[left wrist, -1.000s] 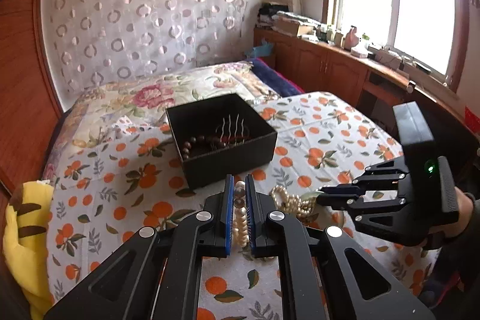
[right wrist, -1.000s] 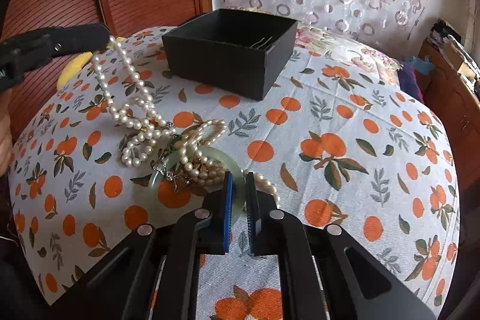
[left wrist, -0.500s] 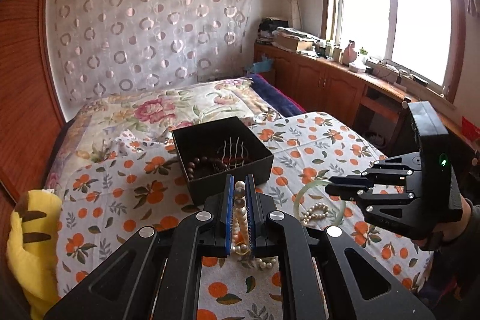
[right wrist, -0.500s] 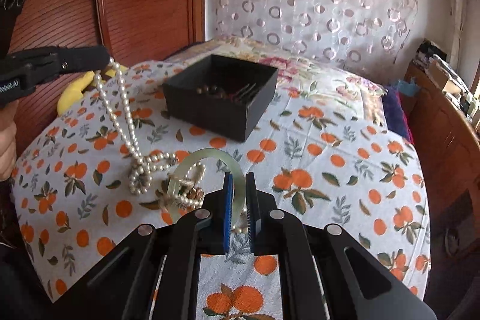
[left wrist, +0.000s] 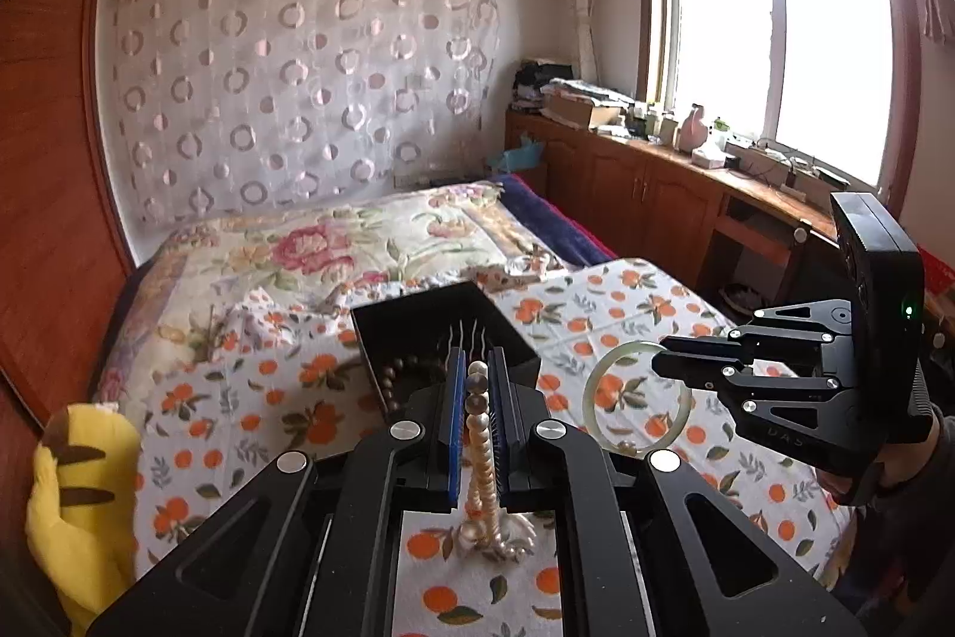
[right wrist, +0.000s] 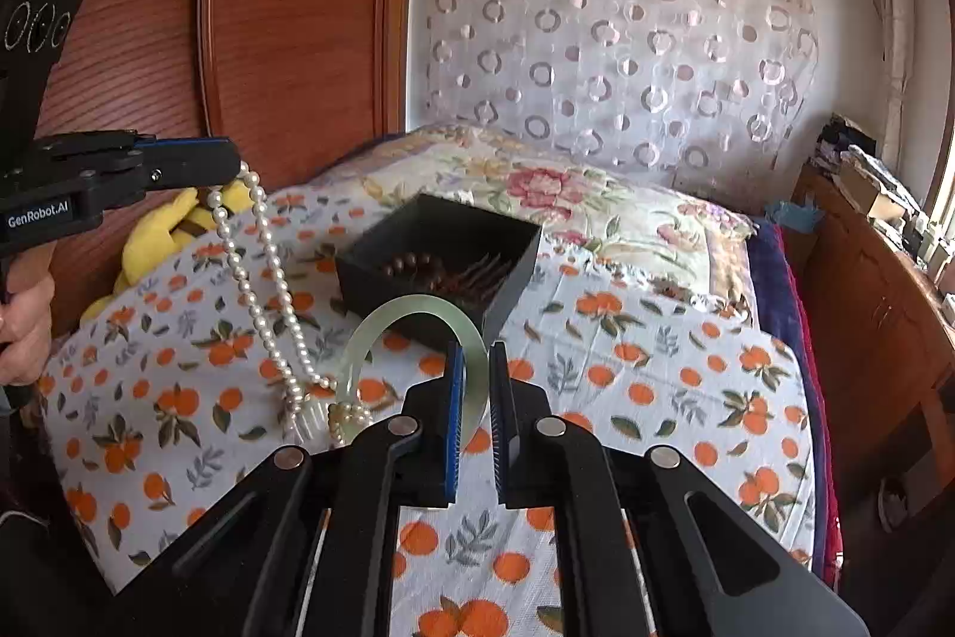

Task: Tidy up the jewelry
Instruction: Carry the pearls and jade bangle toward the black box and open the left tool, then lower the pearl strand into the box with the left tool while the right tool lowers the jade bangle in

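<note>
Left wrist view shows a big bed with a flowery quilt, and over its near part lies a white cloth with oranges on it. A yellow soft toy sits at the left edge of the bed. On the cloth stands a black box with no lid. Inside it lie a string of dark brown beads and some thin metal hairpins.

The left hand-held gripper is nearly closed and pinches a pearl necklace. The necklace hangs down from it in two long lines, and its low end rests in a little heap on the cloth, near the box.

The right hand-held gripper is nearly closed too. It pinches the rim of a pale green bangle and holds it up in the air, in front of the box. A few pearls sit just beside the low edge of the bangle.
</note>
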`<state>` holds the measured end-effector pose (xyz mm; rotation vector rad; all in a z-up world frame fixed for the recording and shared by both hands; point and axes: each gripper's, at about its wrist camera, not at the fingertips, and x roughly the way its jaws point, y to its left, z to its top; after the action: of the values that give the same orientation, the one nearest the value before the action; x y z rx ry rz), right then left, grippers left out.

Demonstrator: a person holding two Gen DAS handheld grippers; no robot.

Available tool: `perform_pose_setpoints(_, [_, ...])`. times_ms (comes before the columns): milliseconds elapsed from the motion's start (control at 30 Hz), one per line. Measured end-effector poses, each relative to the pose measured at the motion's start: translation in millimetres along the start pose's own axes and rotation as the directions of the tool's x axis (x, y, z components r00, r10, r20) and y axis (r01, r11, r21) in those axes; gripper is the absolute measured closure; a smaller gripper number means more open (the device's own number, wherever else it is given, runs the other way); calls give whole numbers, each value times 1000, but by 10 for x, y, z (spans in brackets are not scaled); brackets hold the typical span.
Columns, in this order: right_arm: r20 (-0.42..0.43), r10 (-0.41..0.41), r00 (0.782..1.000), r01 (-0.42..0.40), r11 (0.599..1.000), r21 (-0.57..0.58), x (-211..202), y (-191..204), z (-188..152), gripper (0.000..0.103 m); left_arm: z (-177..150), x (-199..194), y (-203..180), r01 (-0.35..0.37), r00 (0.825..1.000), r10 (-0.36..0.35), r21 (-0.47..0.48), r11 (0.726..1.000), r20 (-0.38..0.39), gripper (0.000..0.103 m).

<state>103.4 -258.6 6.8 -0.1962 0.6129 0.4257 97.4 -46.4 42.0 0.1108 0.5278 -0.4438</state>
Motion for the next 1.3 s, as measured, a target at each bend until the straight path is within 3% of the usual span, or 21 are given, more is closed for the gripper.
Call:
perform_pose_setpoints(267, [74, 55, 996, -58, 998, 35, -221, -72, 271, 93, 79, -45, 0, -7, 1000, 7, 3, 1000, 17, 96])
perform_pose_setpoints(500, [55, 38, 998, -39, 999, 27, -167, -62, 236, 93, -94, 147, 38, -28, 999, 28, -3, 1000, -45, 96])
perform_pose_setpoints(600, [38, 36, 999, -37, 999, 35, -108, -66, 198, 93, -190, 224, 49, -25, 997, 24, -6, 1000, -76, 84])
perform_pose_setpoints(833, [27, 40, 999, -41, 998, 49, -25, -46, 166, 93, -448, 413, -62, 61, 989, -66, -40, 997, -135, 68])
perform_pose_setpoints(1300, [1, 51, 999, -51, 992, 113, 185, -47, 87, 93, -561, 692, -311, 196, 961, -207, -80, 977, -182, 61])
